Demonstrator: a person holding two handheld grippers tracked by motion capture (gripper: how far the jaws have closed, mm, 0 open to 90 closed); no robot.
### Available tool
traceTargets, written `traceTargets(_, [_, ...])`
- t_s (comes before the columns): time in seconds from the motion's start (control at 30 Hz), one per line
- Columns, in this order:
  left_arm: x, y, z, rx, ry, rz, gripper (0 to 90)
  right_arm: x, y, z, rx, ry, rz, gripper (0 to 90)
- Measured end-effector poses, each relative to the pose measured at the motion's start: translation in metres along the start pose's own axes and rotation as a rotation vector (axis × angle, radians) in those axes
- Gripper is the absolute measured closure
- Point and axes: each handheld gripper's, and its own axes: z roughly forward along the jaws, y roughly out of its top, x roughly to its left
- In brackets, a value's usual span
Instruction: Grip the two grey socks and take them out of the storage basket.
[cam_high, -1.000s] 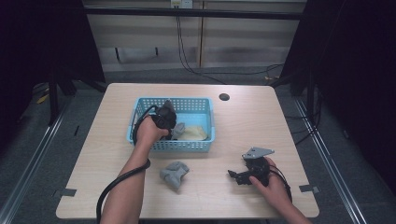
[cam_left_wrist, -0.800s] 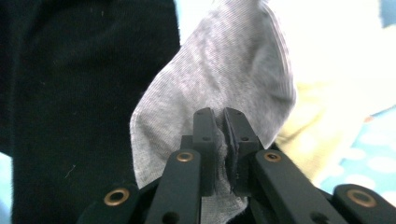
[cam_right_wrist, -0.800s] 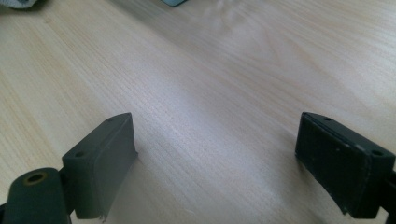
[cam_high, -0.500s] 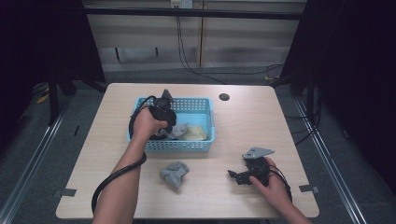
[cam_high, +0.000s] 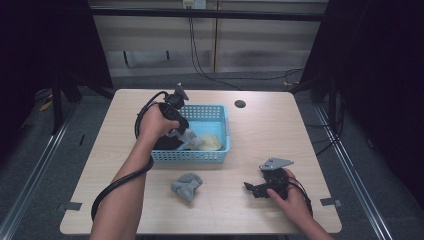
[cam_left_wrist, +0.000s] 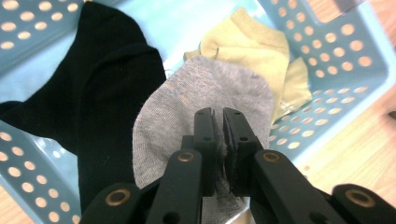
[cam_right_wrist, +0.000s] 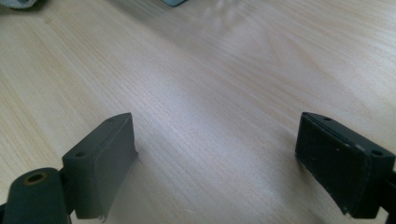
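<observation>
Basket: the light blue perforated plastic basket (cam_high: 190, 156) stands on the pale wooden tabletop (cam_high: 310, 130), left of centre and toward the far edge
In the basket: a black sock (cam_left_wrist: 98, 93) lies at its left side, a pale yellow sock (cam_left_wrist: 261, 51) at its right
Held sock: a grey knitted sock (cam_left_wrist: 201, 102) hangs over the basket, between those two, clamped in the left tool (cam_left_wrist: 219, 116)
Near side: a second, crumpled grey sock (cam_high: 186, 185) lies on the tabletop just before the basket
Right tool: the right tool (cam_high: 254, 189) rests on the tabletop right of that sock, well apart from the basket
Far edge: a small round dark hole (cam_high: 240, 104) sits behind the basket to its right
</observation>
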Motion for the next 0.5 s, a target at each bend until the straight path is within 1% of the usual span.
traceTargets(0.07, [-0.004, 0.002, -0.006, -0.004, 0.003, 0.011, 85.0, 0.000, 0.000, 0.000, 0.000, 0.001, 0.000, 11.6])
traceTargets(0.2, [-0.008, 0.005, -0.011, -0.011, 0.001, 0.020, 85.1, 0.000, 0.000, 0.000, 0.000, 0.001, 0.000, 11.6])
traceTargets(0.27, [-0.011, 0.009, -0.016, -0.012, -0.004, 0.025, 85.2, 0.000, 0.000, 0.000, 0.001, 0.000, 0.000, 11.6])
traceTargets(0.4, [-0.015, 0.010, -0.020, -0.016, -0.010, 0.032, 85.2, 0.000, 0.000, 0.000, 0.002, 0.000, 0.000, 11.6])
traceTargets(0.43, [-0.015, 0.010, -0.022, -0.017, -0.014, 0.040, 85.2, 0.000, 0.000, 0.000, 0.002, 0.000, 0.000, 11.6])
traceTargets(0.47, [-0.017, 0.010, -0.025, -0.015, -0.023, 0.036, 85.2, 0.000, 0.000, 0.000, 0.002, 0.000, 0.000, 11.6])
traceTargets(0.5, [-0.017, 0.010, -0.025, -0.015, -0.023, 0.036, 85.2, 0.000, 0.000, 0.000, 0.002, 0.000, 0.000, 11.6])
